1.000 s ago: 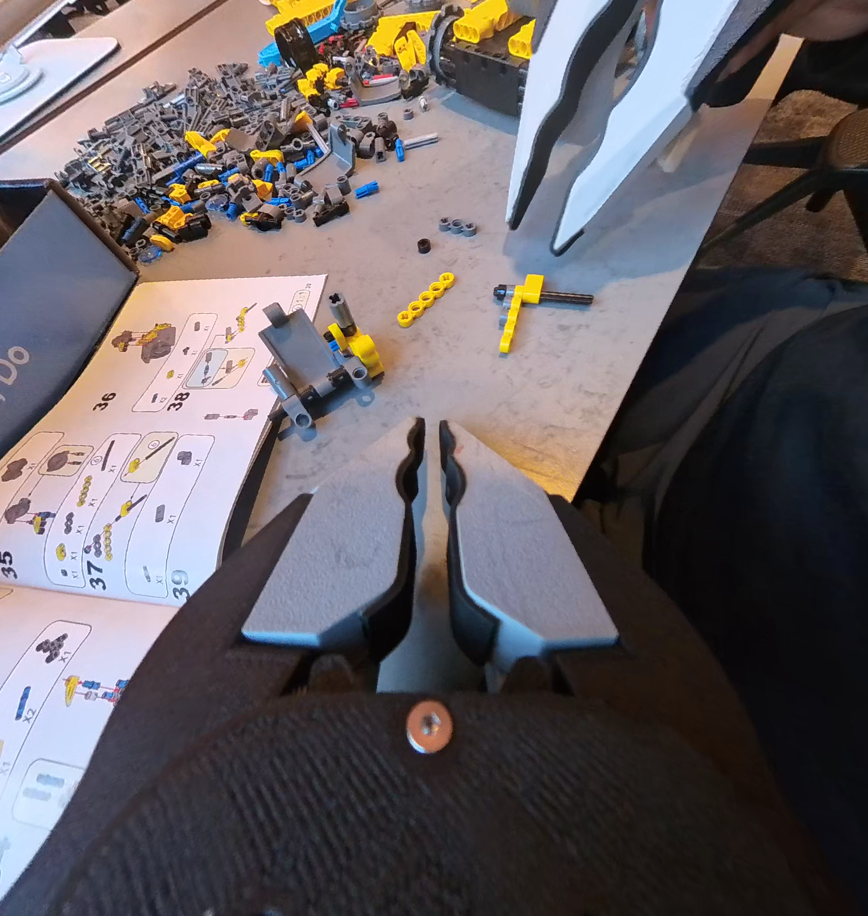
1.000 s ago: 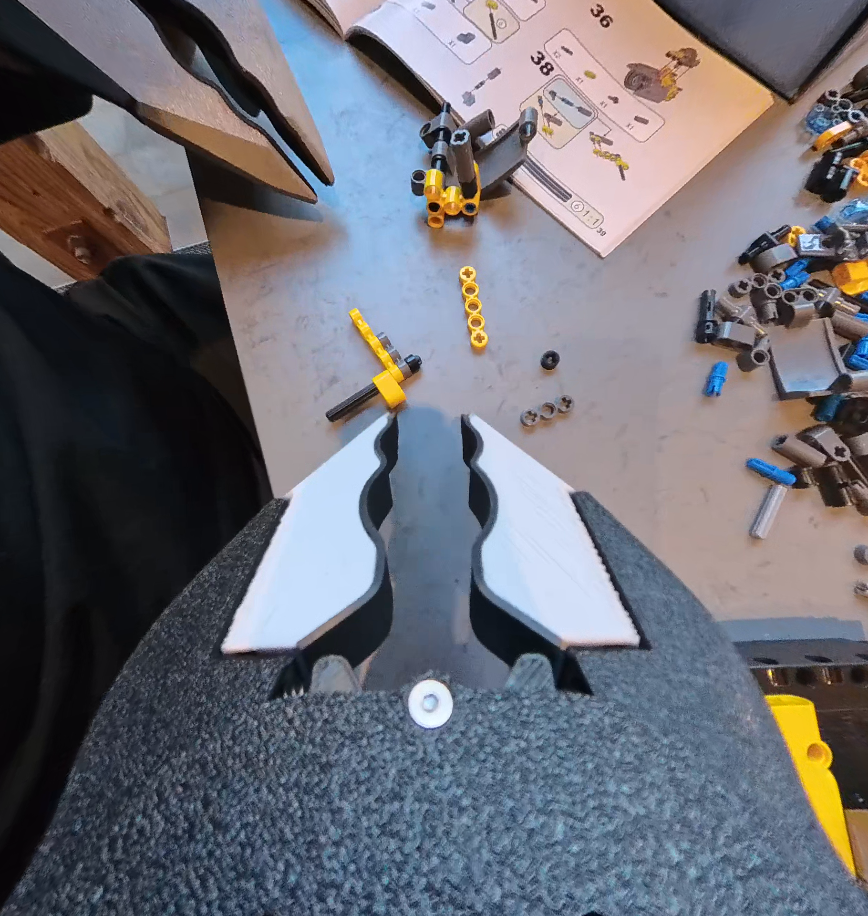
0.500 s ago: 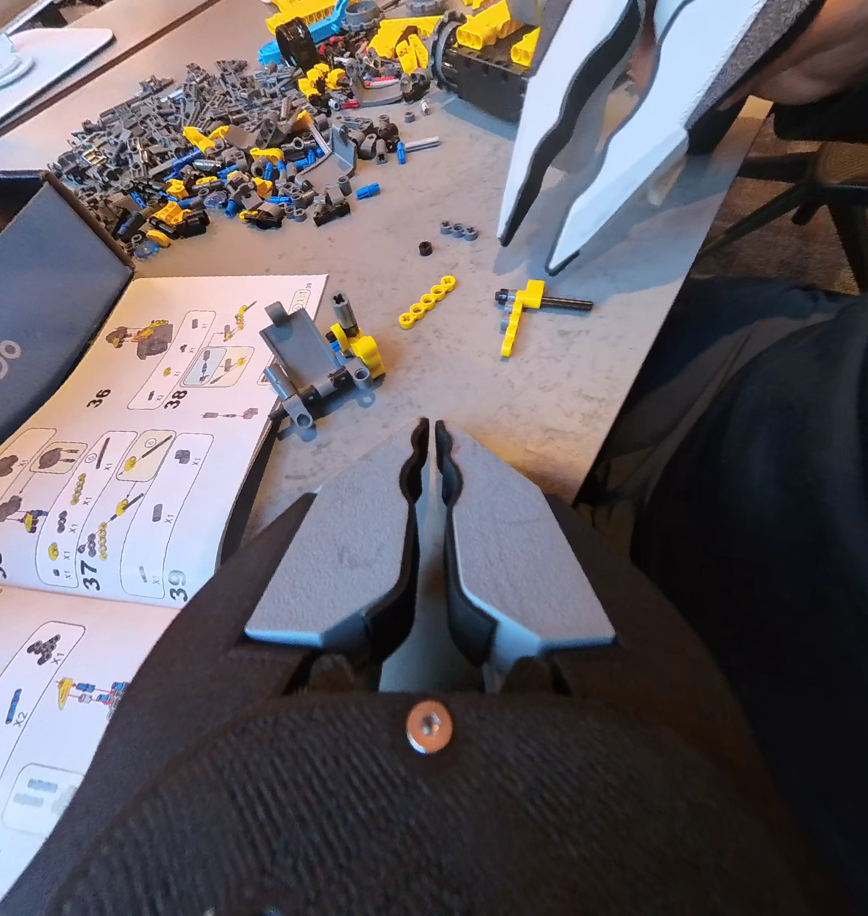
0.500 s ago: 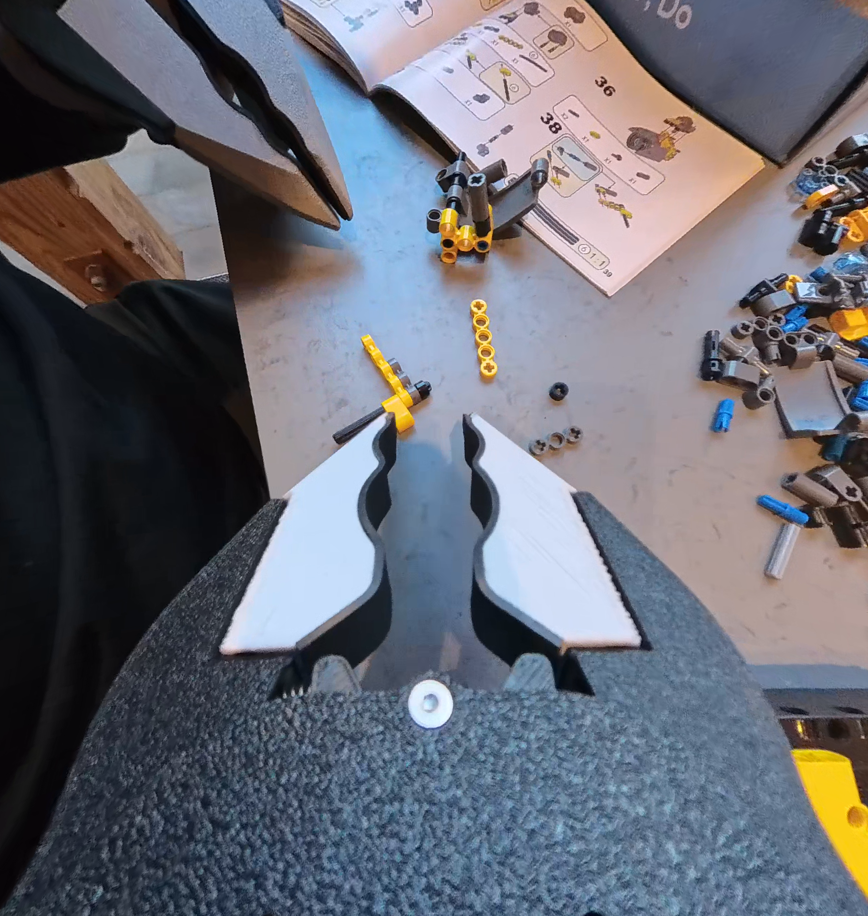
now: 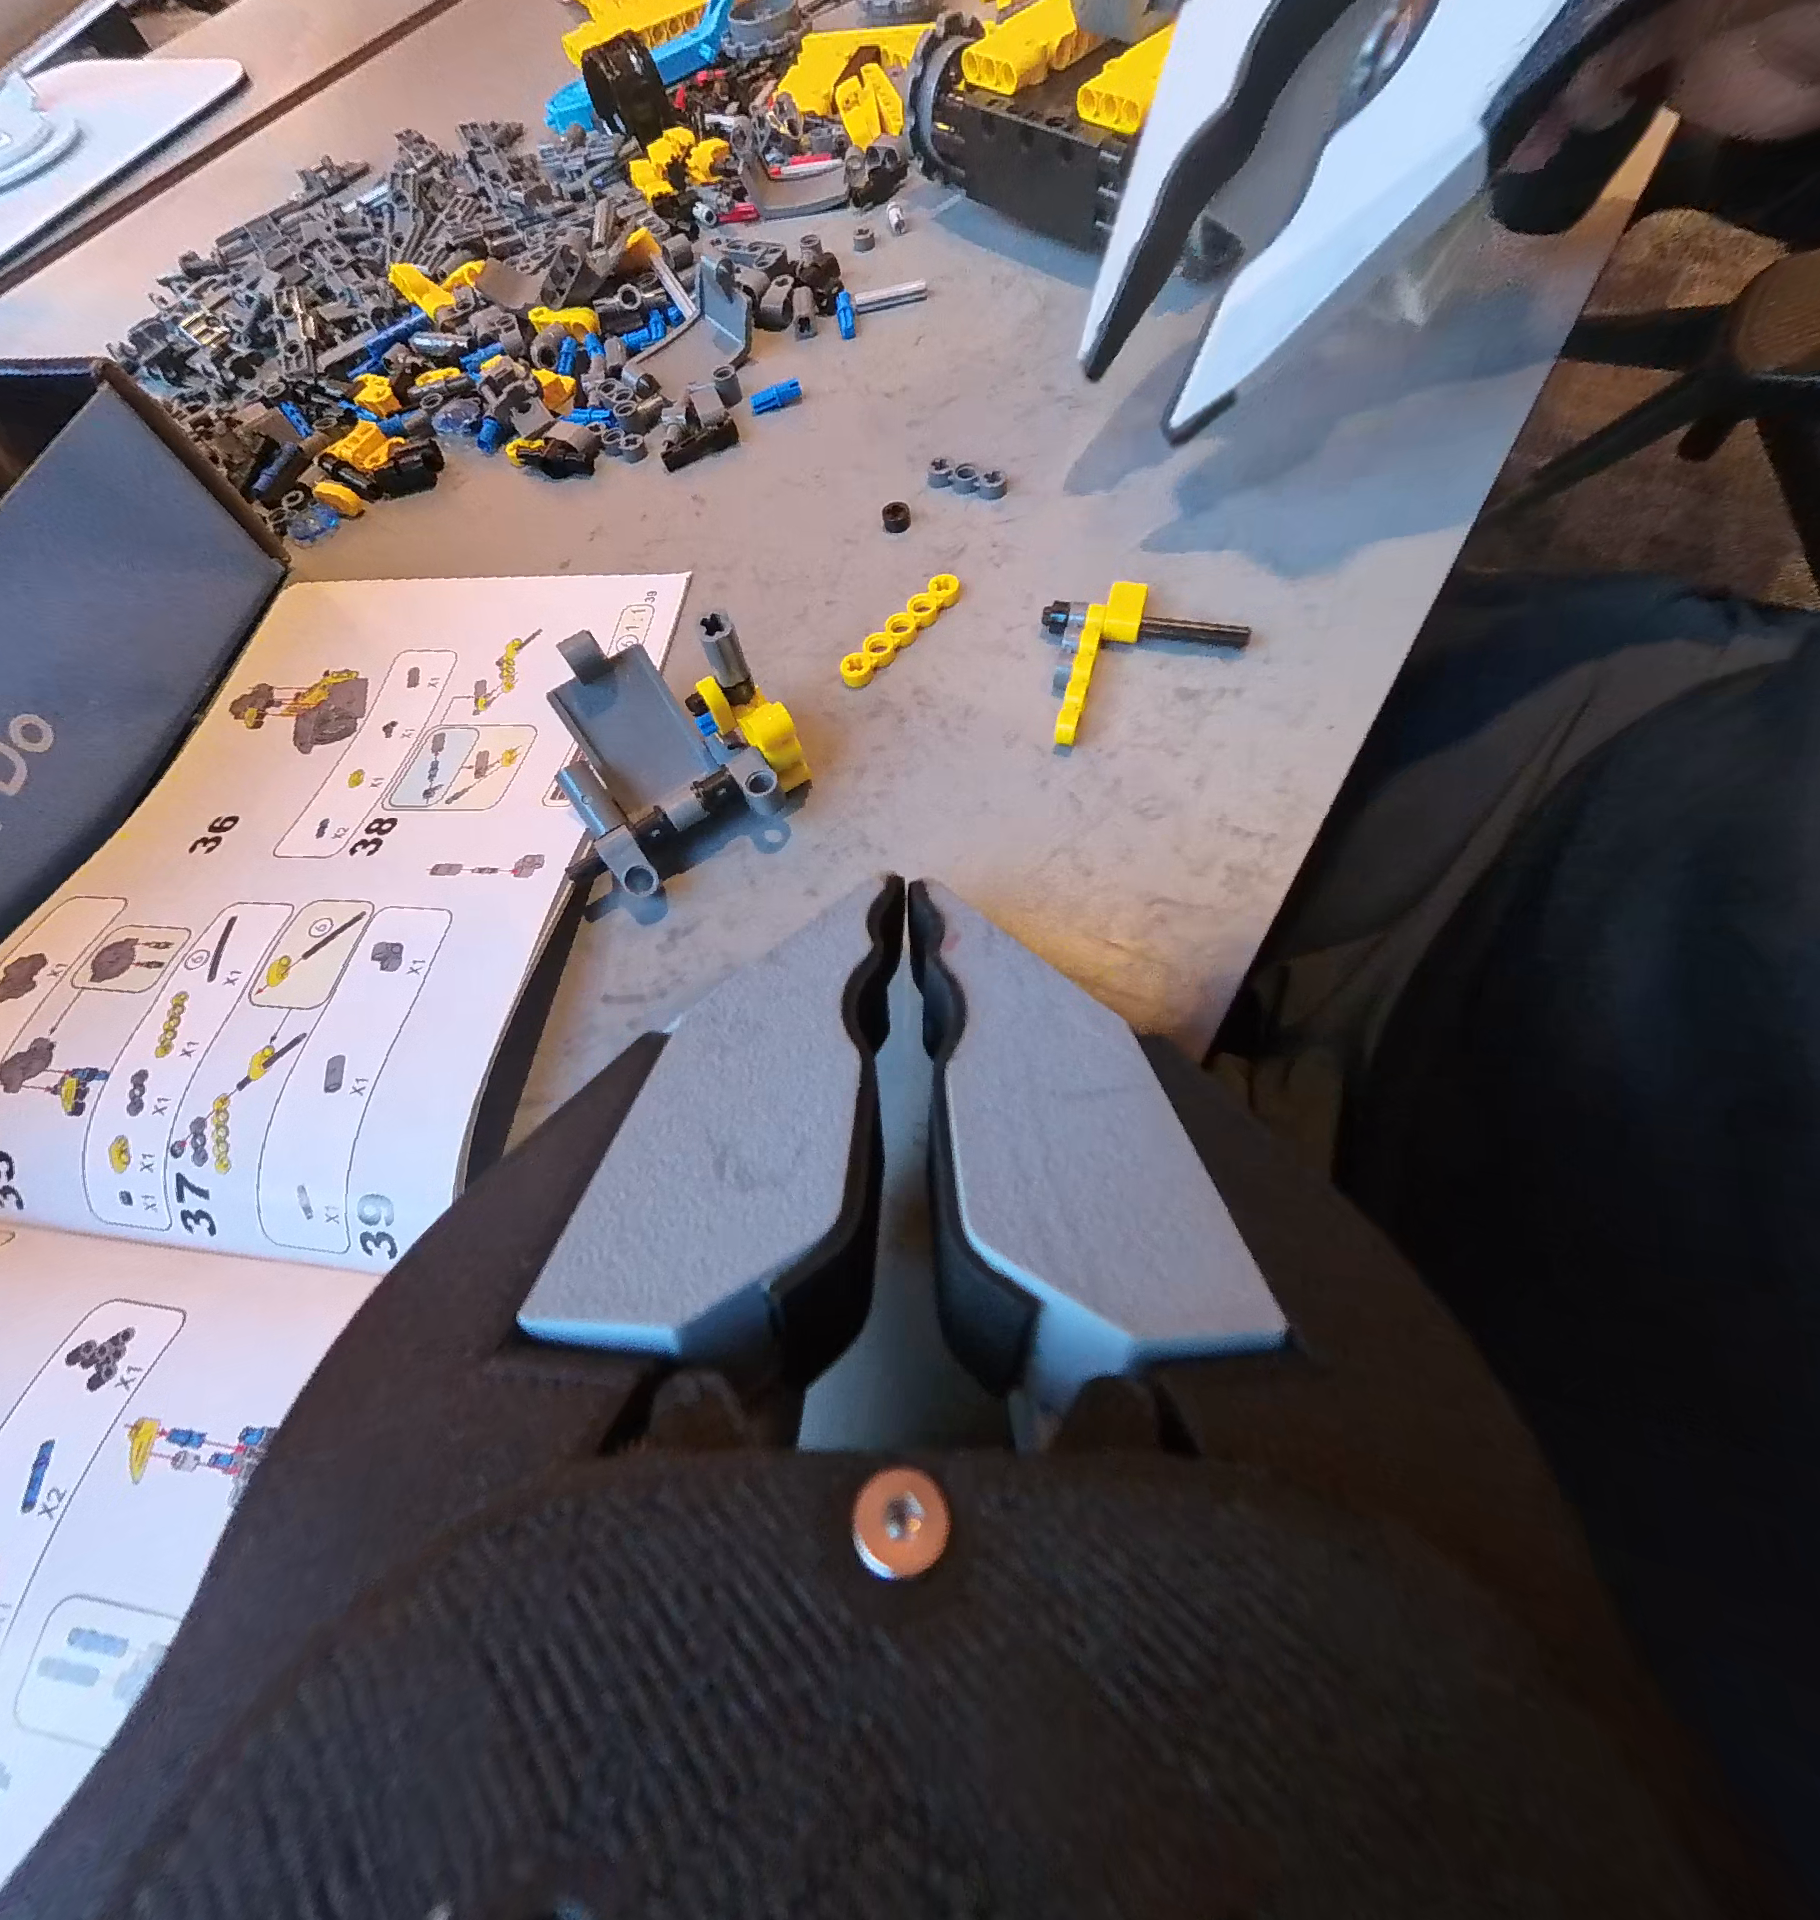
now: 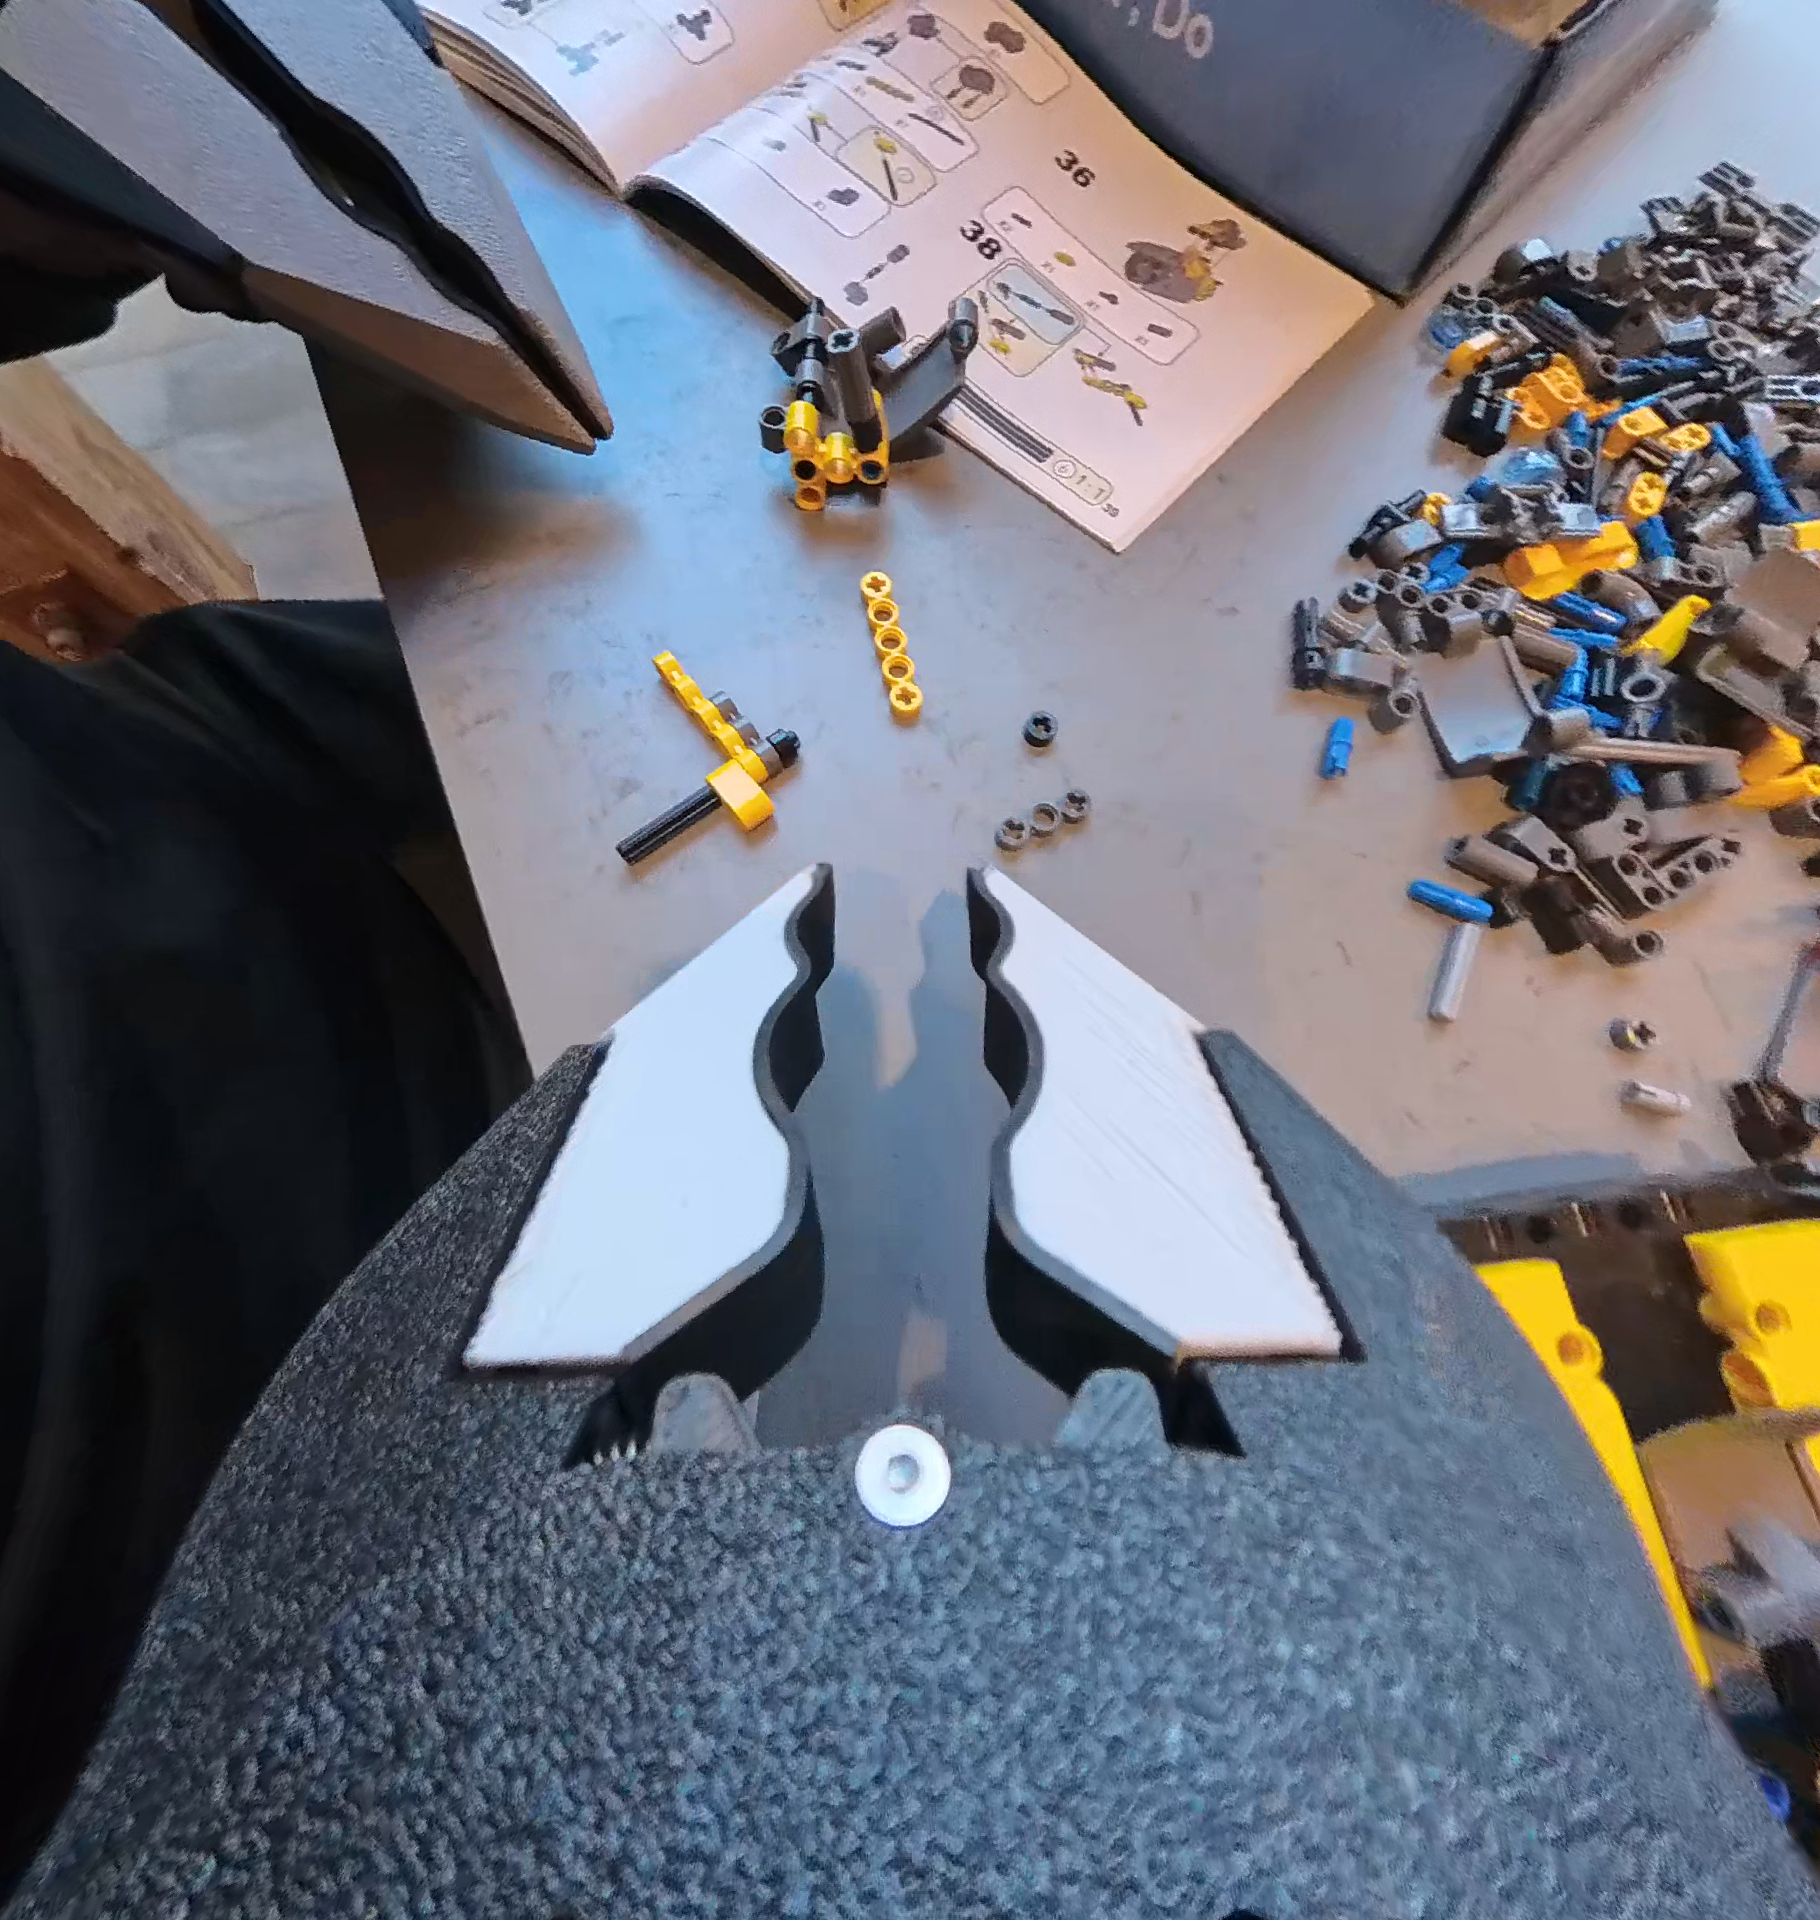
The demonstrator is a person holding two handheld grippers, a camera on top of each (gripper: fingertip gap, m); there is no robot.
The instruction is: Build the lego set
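My left gripper [image 5: 906, 891] is shut and empty, above the grey table's near edge, just short of a small grey-and-yellow brick assembly [image 5: 677, 748]. My right gripper [image 6: 900, 878] is open and empty above the table; it also shows in the left wrist view [image 5: 1145, 400]. In front of it lie a yellow lever on a black axle [image 6: 724, 764], a yellow five-hole beam [image 6: 890, 644], a small black bush [image 6: 1039, 728] and a grey three-hole piece [image 6: 1041, 821]. The left gripper shows at the upper left of the right wrist view [image 6: 573, 416].
An open instruction booklet [image 5: 210, 935] lies left of the assembly, with a dark box [image 5: 85, 644] behind it. A heap of grey, blue and yellow bricks [image 5: 449, 312] spreads across the back. A large yellow-and-black model [image 6: 1716, 1351] stands near the right gripper. A person's dark clothing [image 5: 1612, 1143] borders the table edge. One gripper's finger ends stand about 12 cm off the other's. The small black bush [image 6: 1039, 728] is about 6 cm from my right fingertips and 12 cm from my left. My left wrist view [image 5: 892, 525] looks at it from another angle.
My left gripper's narrow gap has closed to shut. My right gripper has pulled back and up from the yellow lever and opened a little wider.
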